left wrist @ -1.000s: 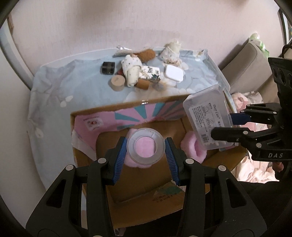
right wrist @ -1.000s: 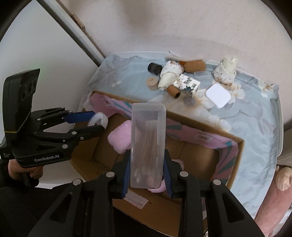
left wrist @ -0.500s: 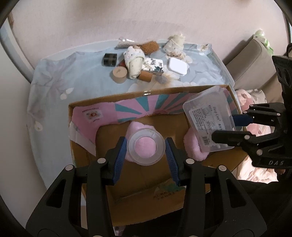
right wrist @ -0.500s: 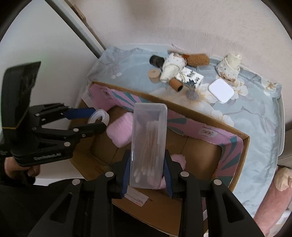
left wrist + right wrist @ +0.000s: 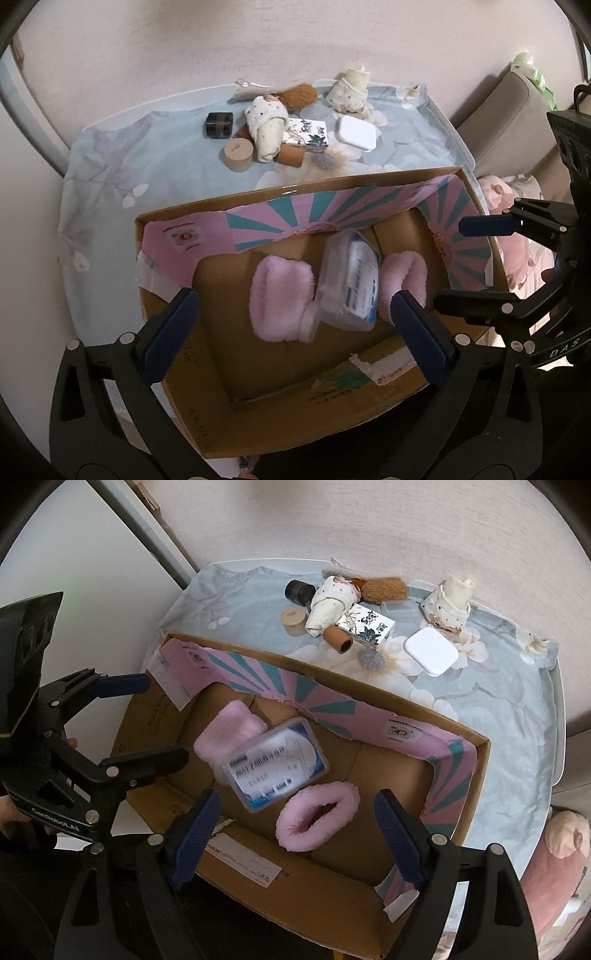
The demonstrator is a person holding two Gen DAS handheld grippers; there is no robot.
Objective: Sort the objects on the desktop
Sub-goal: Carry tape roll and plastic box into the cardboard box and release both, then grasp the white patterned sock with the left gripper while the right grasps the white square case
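A cardboard box (image 5: pixel 295 192) with pink and teal lining stands open on the table. Inside it a clear cotton swab case (image 5: pixel 351 284) (image 5: pixel 277 764) lies blurred between two pink fluffy cuffs (image 5: pixel 280 295) (image 5: pixel 404 273). A clear round container edge (image 5: pixel 308 326) shows beside the left cuff, mostly hidden. My left gripper (image 5: pixel 295 332) (image 5: pixel 147 723) hangs open over the box's near-left side, nothing between its fingers. My right gripper (image 5: pixel 297 838) (image 5: pixel 476 266) is open above the box's right side, also with nothing in it.
On the blue floral cloth (image 5: pixel 155 170) behind the box lie a black jar (image 5: pixel 219 124), a tan round cap (image 5: pixel 239 154), two rolled cloths (image 5: pixel 267 129), a patterned carton (image 5: pixel 306 135), a white square case (image 5: pixel 357 133) and a brown tube (image 5: pixel 337 639). A wall rises right behind.
Both grippers have opened. The swab case left the right gripper and the round container left the left gripper; both dropped into the cardboard box.
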